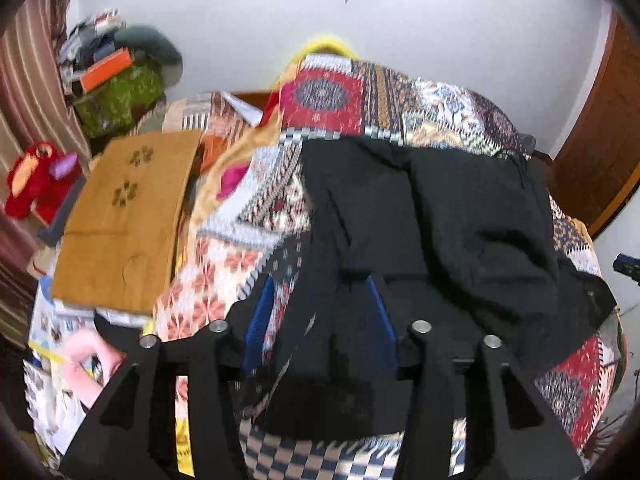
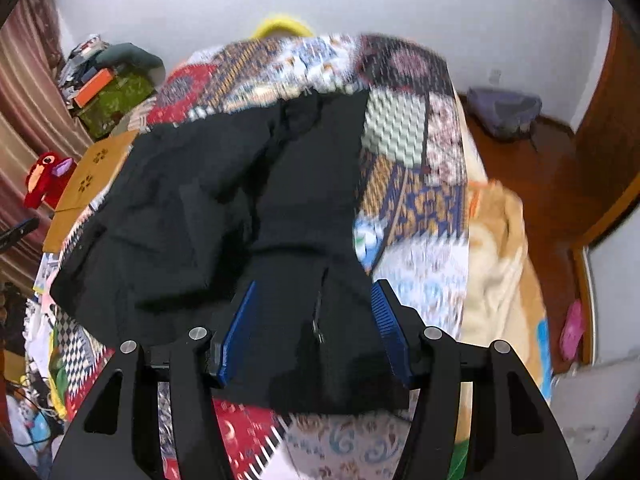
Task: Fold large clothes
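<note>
A large black garment (image 1: 440, 220) lies spread on a patchwork quilt (image 1: 328, 96) on a bed. In the left wrist view my left gripper (image 1: 320, 284) is open, its blue pads straddling the garment's near left edge. In the right wrist view the same black garment (image 2: 224, 200) fills the middle. My right gripper (image 2: 314, 286) is open over its near right part, where a zipper pull (image 2: 319, 320) shows. Neither gripper holds cloth.
A brown cardboard sheet (image 1: 128, 216) lies at the bed's left. A red plush toy (image 1: 36, 184) and a cluttered pile (image 1: 112, 76) sit by the striped curtain. A beige blanket (image 2: 500, 272) hangs at the bed's right. A wooden door frame (image 2: 612, 140) stands at right.
</note>
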Action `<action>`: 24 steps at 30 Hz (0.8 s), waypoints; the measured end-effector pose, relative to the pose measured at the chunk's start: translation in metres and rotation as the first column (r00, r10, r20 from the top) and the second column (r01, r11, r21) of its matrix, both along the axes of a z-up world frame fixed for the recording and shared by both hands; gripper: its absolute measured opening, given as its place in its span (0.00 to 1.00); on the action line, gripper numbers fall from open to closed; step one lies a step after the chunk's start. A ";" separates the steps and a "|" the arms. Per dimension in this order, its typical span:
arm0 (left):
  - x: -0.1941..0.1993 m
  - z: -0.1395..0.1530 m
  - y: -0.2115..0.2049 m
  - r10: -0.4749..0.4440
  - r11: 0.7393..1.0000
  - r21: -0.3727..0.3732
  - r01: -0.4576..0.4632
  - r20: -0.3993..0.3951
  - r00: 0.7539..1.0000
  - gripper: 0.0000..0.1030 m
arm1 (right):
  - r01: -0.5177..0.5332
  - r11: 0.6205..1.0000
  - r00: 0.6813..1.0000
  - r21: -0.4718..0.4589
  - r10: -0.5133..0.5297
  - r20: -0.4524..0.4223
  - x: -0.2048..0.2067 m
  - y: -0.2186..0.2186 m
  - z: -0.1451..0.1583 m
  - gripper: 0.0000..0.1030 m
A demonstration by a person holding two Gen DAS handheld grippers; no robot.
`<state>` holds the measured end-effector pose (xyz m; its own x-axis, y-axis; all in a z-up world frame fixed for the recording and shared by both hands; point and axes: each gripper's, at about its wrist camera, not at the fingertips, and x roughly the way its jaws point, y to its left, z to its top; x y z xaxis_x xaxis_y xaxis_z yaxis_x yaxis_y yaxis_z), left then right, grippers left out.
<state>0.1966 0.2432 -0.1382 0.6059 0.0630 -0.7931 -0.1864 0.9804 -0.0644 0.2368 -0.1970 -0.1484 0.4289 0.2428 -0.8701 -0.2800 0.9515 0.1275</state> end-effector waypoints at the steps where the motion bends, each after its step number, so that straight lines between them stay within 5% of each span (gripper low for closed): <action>1: -0.004 -0.008 0.004 0.006 1.000 -0.019 -0.006 -0.020 1.000 0.46 | 0.010 1.000 1.000 0.002 -0.010 -0.017 -0.001 -0.003 -0.006 0.53; 7: -0.019 -0.068 0.028 -0.003 0.963 -0.267 -0.035 -0.142 0.990 0.47 | 0.048 0.999 0.996 0.005 -0.047 -0.074 -0.009 -0.020 -0.030 0.53; 12: -0.028 -0.095 0.035 0.054 0.977 -0.193 -0.091 -0.193 0.980 0.47 | 0.037 0.999 0.997 -0.003 -0.037 -0.061 -0.012 -0.021 -0.029 0.53; 17: -0.029 -0.120 0.035 0.051 0.965 -0.241 -0.106 -0.222 0.974 0.50 | 0.055 0.998 0.998 -0.044 -0.056 -0.032 -0.003 -0.021 -0.025 0.53; 22: -0.025 -0.120 0.020 0.033 0.974 -0.210 -0.082 -0.227 0.973 0.58 | 0.080 0.989 0.996 -0.124 -0.086 -0.039 0.005 -0.027 -0.040 0.53; 24: -0.026 -0.117 0.014 0.012 0.977 -0.203 -0.059 -0.224 0.975 0.55 | 0.084 0.993 0.993 -0.084 -0.090 -0.074 0.006 -0.033 -0.048 0.53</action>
<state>0.1704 0.2574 -0.2551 0.4151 -0.0986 -0.9044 -0.2531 0.9423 -0.2189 0.2427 -0.2302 -0.1965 0.3754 0.1356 -0.9169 -0.1880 0.9798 0.0679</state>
